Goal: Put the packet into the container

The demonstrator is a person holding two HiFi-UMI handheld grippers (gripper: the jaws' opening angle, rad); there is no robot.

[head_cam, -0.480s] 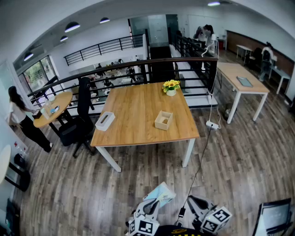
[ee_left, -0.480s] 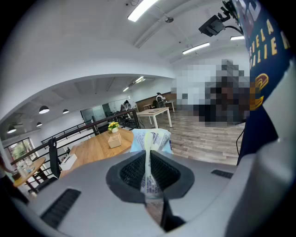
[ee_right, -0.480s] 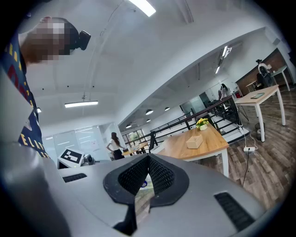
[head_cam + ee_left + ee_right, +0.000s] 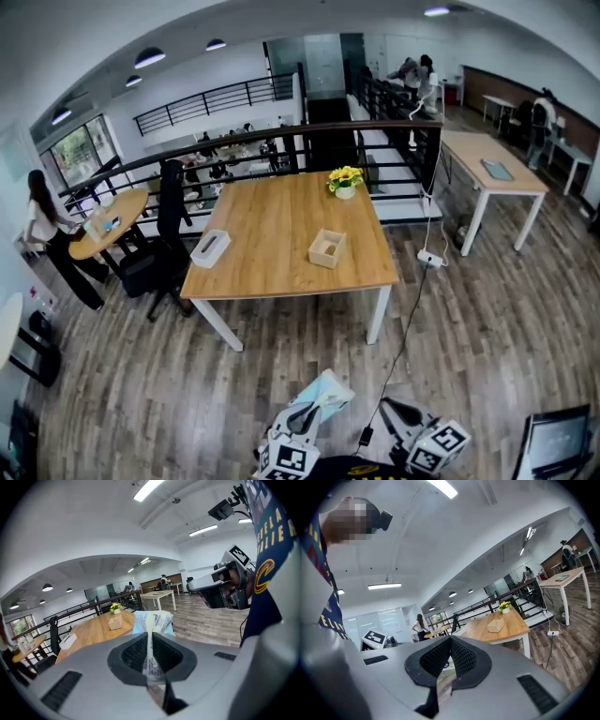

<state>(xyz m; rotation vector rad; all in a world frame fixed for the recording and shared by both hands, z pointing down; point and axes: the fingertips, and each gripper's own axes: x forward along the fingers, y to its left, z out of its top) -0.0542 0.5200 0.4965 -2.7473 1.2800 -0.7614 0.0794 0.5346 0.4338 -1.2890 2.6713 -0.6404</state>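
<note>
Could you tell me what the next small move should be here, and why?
Probably step forward toward the wooden table, with the left hand-held gripper clamped on the packet. The packet is pinched between its jaws, while the open wooden container sits on the table well ahead, across open floor, seemingly out of reach from here.

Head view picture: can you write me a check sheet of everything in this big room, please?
Surface: light wooden table.
Job's things: pale blue plastic packet; small open wooden box on table.
Clutter: white tissue box, yellow flowers in white pot.
Grippers: left gripper shut on packet; right gripper shut, empty.
Cables: black cable from white power strip.
Surroundings: black railing, black office chair, people far off.
</note>
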